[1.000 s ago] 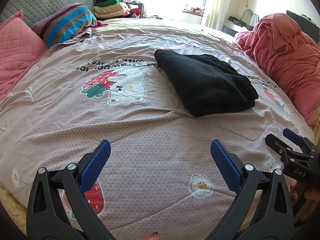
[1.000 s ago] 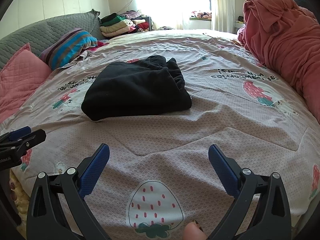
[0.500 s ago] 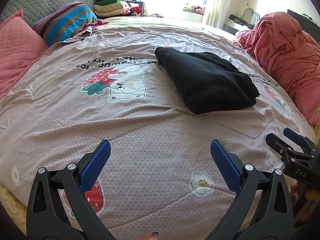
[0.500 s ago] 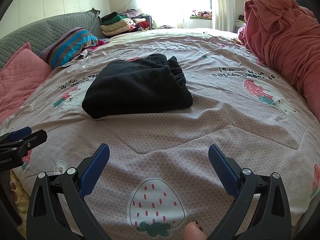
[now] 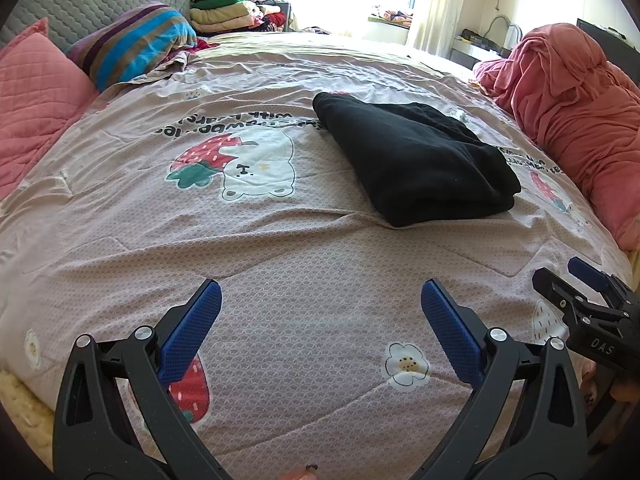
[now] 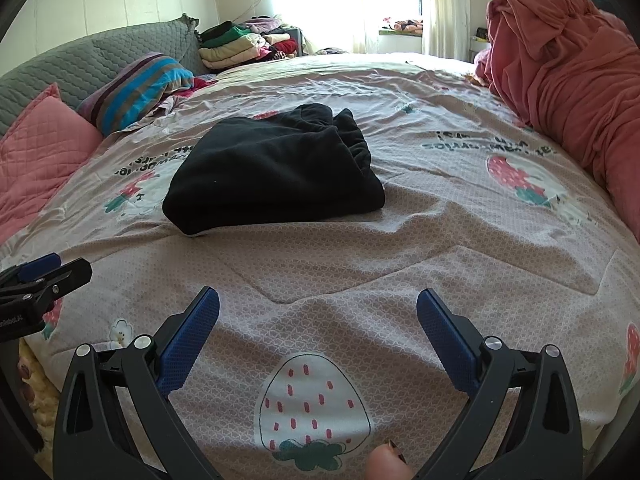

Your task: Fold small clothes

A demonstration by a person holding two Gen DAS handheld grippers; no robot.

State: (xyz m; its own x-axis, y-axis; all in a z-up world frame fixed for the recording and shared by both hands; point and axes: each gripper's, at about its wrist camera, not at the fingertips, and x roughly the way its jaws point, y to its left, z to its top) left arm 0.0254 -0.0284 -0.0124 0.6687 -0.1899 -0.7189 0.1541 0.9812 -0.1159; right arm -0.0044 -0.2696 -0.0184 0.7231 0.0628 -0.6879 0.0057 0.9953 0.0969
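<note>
A black garment (image 5: 416,160) lies folded into a thick rectangle on the pinkish strawberry-print bedspread (image 5: 280,260); the right wrist view shows it too (image 6: 272,168), mid-bed. My left gripper (image 5: 320,320) hovers open over the near part of the bed, well short of the garment, nothing between its blue pads. My right gripper (image 6: 318,328) is open as well, empty, near the bed's front edge. Each gripper shows at the edge of the other's view: right gripper (image 5: 588,308), left gripper (image 6: 40,284).
A heaped salmon-pink blanket (image 5: 572,104) fills the right side. Pink pillow (image 5: 28,96) and striped pillow (image 5: 136,40) lie at the left by a grey headboard (image 6: 80,68). A stack of folded clothes (image 5: 232,8) sits at the far end.
Both views have shifted slightly, so the garment sits a little lower and nearer in frame. Both grippers stay open and empty; the garment itself has not moved.
</note>
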